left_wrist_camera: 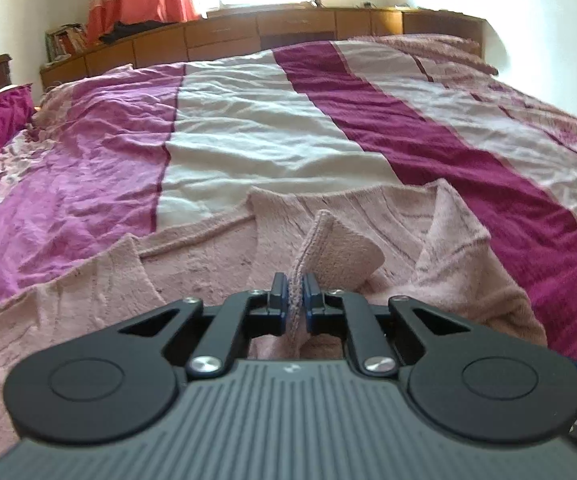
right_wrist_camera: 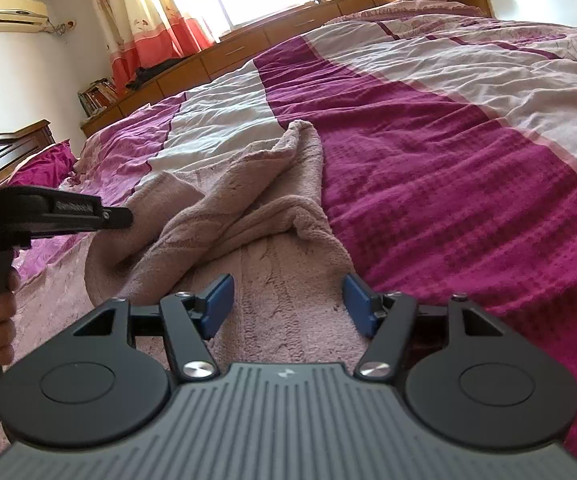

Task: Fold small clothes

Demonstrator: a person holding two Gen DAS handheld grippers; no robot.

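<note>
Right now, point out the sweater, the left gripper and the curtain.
sweater [left_wrist_camera: 192,256]: left wrist view, on the flat knit body.
left gripper [left_wrist_camera: 296,292]: left wrist view, midway between the fingertips clamping a fold.
curtain [right_wrist_camera: 148,12]: right wrist view, on the cream upper panel.

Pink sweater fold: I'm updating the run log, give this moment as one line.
stage: grasp | left gripper: shut on pink sweater edge | right gripper: open over sweater | surface: striped bedspread

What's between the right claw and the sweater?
Nothing visible. The right claw is open just over the pink sweater, bare knit between its pads. The left claw already pinches a fold of the sweater further left.
</note>
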